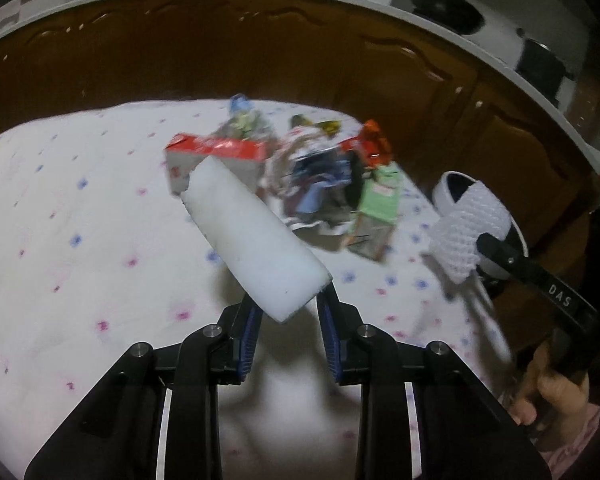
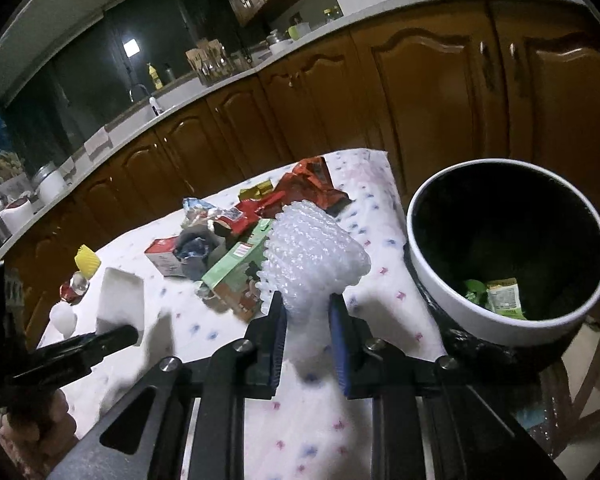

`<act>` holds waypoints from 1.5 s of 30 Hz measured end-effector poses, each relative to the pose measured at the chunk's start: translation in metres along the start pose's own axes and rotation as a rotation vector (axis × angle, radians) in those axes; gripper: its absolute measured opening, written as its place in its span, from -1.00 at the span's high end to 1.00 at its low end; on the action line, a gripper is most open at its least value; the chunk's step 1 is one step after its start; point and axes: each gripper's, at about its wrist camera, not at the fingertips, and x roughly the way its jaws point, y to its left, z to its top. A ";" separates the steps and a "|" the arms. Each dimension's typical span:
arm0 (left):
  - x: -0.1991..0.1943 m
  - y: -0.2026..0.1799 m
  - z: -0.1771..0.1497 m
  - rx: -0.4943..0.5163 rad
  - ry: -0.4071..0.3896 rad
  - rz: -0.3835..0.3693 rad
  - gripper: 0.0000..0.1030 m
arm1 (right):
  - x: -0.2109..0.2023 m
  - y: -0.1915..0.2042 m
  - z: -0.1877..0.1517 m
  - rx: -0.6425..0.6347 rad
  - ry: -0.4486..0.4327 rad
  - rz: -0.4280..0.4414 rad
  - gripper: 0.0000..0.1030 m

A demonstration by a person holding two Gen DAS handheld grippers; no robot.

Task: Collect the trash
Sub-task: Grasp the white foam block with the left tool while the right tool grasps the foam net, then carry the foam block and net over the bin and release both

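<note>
My left gripper (image 1: 288, 308) is shut on a white foam block (image 1: 252, 236) and holds it above the flowered tablecloth (image 1: 80, 220). The block also shows in the right wrist view (image 2: 120, 300). My right gripper (image 2: 306, 308) is shut on a white foam fruit net (image 2: 312, 256), which also shows in the left wrist view (image 1: 464, 232). The net hangs just left of a white-rimmed black bin (image 2: 508, 248) that holds a few wrappers. A heap of trash (image 1: 320, 176) lies on the table: red and green cartons, crumpled wrappers.
A yellow cupcake liner (image 2: 86, 262), a small red wrapper (image 2: 70, 292) and a white ball (image 2: 62, 318) lie at the table's left. Brown kitchen cabinets (image 2: 420, 92) stand behind the table. The bin sits past the table's right edge.
</note>
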 end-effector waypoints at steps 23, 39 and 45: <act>0.022 -0.137 0.026 0.276 0.011 -0.213 0.49 | -0.064 -0.064 0.011 0.087 -0.103 -0.123 0.59; 0.062 -0.212 0.048 0.422 0.075 -0.292 0.49 | -0.067 -0.115 0.029 0.136 -0.112 -0.207 0.59; 0.081 -0.236 0.053 0.482 0.110 -0.294 0.48 | -0.060 -0.127 0.040 0.125 -0.092 -0.227 0.58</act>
